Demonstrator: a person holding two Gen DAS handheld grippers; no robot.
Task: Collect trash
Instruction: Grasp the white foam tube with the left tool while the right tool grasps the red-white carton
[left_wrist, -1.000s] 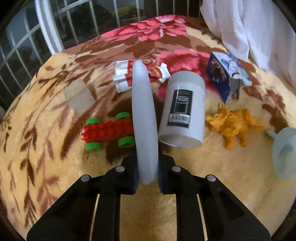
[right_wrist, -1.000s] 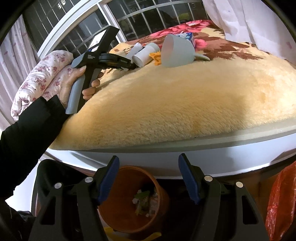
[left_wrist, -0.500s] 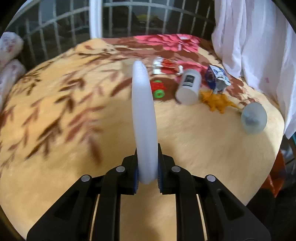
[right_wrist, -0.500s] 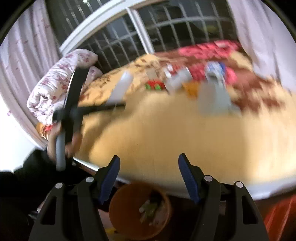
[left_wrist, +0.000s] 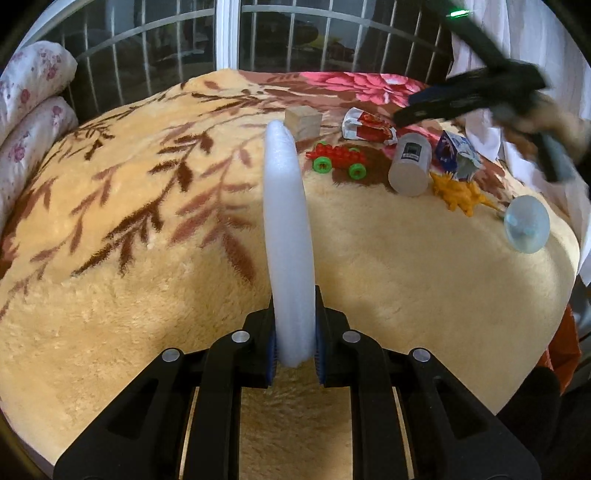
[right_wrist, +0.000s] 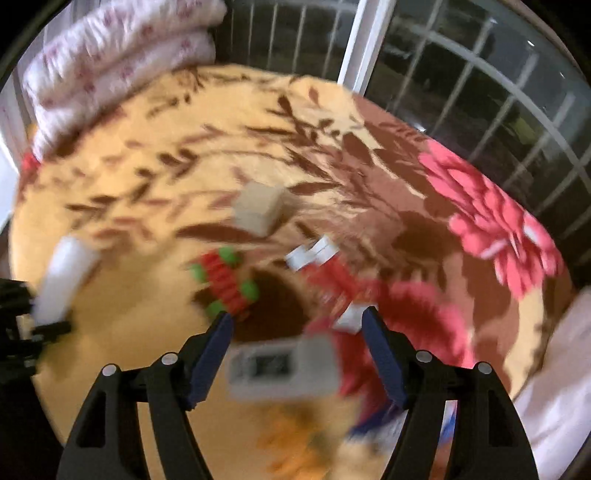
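Left gripper clamped on foam strip, mid-carry; right gripper apart, just widened, nothing pinched, above wrapper mid-frame. Next: lower onto wrapper.

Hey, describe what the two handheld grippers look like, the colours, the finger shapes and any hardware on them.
Both are matte black plastic frames. The left gripper and right gripper each have two angular fingers with cut-out slots, round silver rivets at the joints and dark blue pads on the inner faces. Seen from the left wrist view, the right one looks black with a grey handle, though blurred, and a small green light shows above it.
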